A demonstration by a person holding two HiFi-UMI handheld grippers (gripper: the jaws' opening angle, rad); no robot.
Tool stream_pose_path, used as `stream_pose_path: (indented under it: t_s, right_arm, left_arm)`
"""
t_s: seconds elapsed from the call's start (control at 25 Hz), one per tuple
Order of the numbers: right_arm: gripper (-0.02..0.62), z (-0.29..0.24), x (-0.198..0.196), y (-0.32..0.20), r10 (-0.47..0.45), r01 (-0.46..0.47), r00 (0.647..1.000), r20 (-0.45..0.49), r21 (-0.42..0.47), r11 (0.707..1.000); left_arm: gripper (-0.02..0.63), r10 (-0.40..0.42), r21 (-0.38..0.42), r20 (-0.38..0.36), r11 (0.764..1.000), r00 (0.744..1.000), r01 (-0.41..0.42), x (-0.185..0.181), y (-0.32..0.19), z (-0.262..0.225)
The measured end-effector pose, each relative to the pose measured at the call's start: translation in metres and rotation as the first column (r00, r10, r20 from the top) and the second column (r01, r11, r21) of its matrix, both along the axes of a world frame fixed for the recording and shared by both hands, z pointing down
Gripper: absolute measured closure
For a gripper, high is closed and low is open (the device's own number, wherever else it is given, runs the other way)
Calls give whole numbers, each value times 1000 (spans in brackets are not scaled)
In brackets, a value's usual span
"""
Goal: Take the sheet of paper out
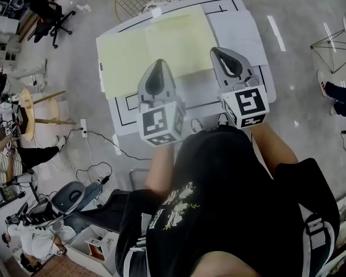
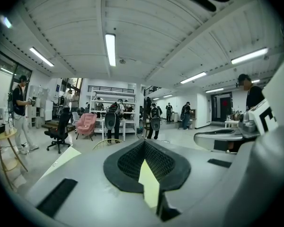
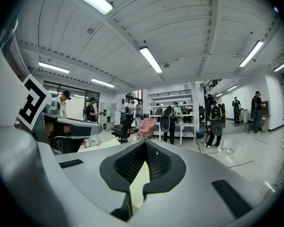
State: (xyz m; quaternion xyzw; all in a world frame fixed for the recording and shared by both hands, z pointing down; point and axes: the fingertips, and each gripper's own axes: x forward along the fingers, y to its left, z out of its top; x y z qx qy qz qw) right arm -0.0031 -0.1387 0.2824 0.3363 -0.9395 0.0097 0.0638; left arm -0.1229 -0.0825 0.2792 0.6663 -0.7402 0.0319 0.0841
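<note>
Hovering over the near half of the table (image 1: 245,36), we have the left gripper (image 1: 157,63) and the right gripper (image 1: 217,51) side by side, each pointing away from us and close to level. Both pairs of fingers are clenched tip to tip. In each gripper view a pale sliver shows through the slot behind the tips; we take that to be colour from below, not something pinched.

The yellow sheet (image 1: 161,42) lies flat on the table under and beyond both tips, on top of white paper printed with black lines. It seems to sit as two overlapping panels, the left one set a little nearer to us than the right, so it may be a sleeve or folder with the paper inside. We cannot tell which layer is which.

We judge it light, thin and limp. It should slide easily on the smooth surface, sag once lifted, and crease if squeezed hard or dragged by one corner. Lying flat, it offers nothing to bite on, so we would go for a free edge or corner, lift that first, then pinch lightly. If there is a cover, one gripper should pin it while the other draws the sheet out.
</note>
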Motion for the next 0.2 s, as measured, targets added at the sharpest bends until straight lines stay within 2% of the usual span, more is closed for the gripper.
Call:
stream_pose_path:
  t_s: [0.2]
  right_arm:
    - [595, -1, 1, -2, 5, -5, 1000, 0, 0, 1000]
  left_arm:
    - [618, 4, 0, -2, 1000, 1000, -4, 0, -2, -2]
